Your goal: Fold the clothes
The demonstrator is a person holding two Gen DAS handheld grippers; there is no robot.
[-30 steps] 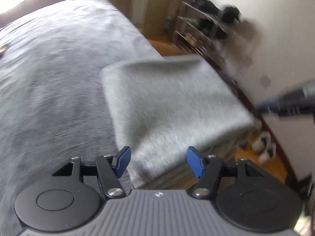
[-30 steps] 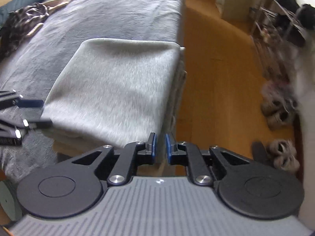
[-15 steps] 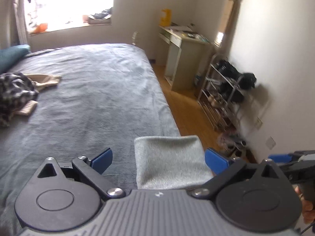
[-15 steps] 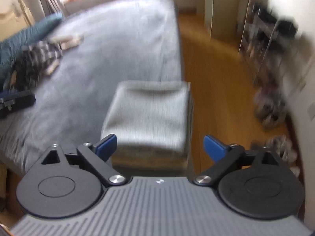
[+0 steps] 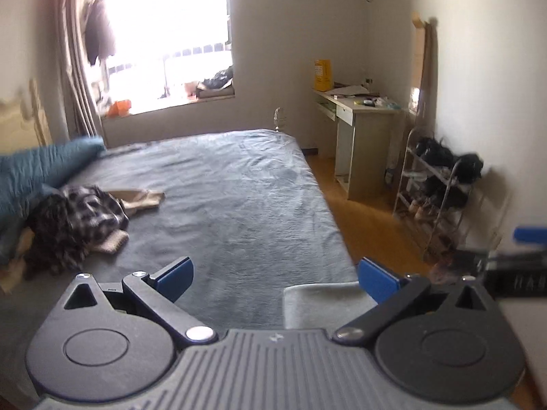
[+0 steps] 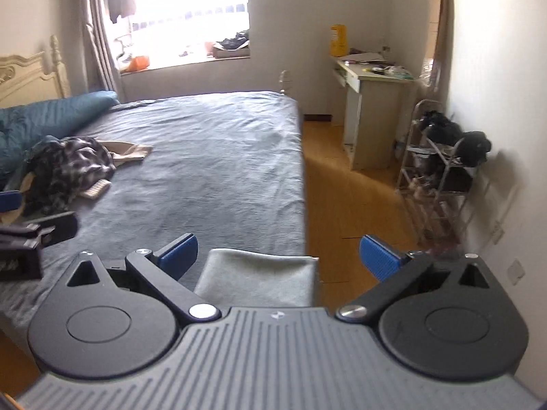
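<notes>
folded cloth (image 6: 259, 278) on bed's (image 6: 205, 157) near corner

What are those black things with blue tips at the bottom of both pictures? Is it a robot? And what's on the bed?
No robot here: a person holds a grabber tool in each hand, and each tool has a little camera looking forward along its two fingers. One picture comes from the left gripper, the other from the right gripper. The blue bits are the soft pads on the fingers. Both grippers are wide open and hold nothing.

On the big grey bed, just below the grippers near the bed's corner, lies a folded grey cloth. Farther off, by the blue pillow, sits a messy pile of clothes not yet folded. At the left edge of the right gripper's picture you can see the other gripper peeking in.
</notes>
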